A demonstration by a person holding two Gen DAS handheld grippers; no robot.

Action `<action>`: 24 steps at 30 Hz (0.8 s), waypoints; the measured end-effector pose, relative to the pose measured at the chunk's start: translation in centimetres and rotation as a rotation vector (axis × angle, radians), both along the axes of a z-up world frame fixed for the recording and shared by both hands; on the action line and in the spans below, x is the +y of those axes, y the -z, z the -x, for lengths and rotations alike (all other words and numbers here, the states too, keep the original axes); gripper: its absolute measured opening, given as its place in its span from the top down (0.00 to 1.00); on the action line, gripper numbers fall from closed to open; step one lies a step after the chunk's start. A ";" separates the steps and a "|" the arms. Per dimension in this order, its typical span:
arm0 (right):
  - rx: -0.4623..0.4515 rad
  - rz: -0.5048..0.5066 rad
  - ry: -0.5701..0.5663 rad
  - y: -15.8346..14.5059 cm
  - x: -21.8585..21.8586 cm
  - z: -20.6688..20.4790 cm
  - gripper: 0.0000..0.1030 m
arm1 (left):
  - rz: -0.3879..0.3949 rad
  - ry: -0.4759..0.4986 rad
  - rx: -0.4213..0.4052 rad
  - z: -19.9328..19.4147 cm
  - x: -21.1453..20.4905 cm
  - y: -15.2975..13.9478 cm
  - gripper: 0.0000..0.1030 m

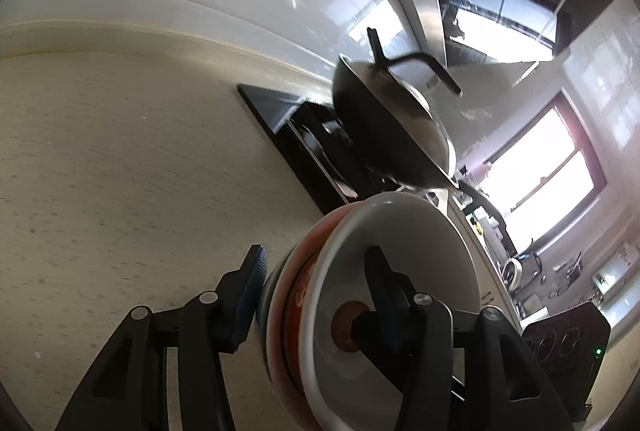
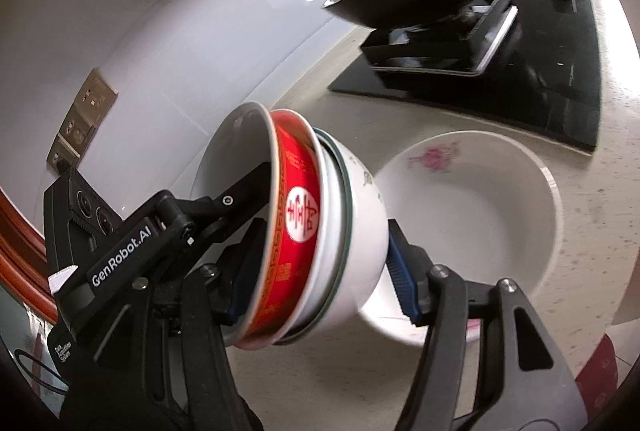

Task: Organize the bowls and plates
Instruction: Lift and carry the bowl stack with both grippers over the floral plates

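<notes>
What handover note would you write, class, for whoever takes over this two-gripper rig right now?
Left gripper: shut on the bowl stack, one finger inside the innermost bowl, the other against the base.
Right gripper: also looks shut on the bowl stack, fingers spanning mouth to base.
Things: the bowls are nested, a red one among them, tipped sideways in the air over the flowered dish, which sits on the counter.
Done: bowls nested.
Left: probably turn the bowl stack upright and set it down, perhaps in the flowered dish.
</notes>
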State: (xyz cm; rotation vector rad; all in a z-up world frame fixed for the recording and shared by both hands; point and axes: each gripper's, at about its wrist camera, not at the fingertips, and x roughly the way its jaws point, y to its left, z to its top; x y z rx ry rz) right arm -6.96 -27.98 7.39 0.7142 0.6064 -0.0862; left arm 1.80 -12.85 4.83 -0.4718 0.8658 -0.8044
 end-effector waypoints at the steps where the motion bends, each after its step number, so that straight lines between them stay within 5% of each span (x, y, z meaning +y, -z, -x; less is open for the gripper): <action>1: 0.004 -0.004 0.005 0.0 -0.3 0.2 0.39 | -0.007 0.009 0.001 0.1 -0.6 0.0 0.51; 17: 0.096 -0.122 0.057 2.0 -4.7 2.1 0.39 | -0.173 0.115 0.084 0.0 -6.8 1.6 0.49; 24: 0.083 -0.135 0.037 2.3 -5.2 1.8 0.40 | -0.177 0.110 0.061 -0.2 -7.4 2.0 0.47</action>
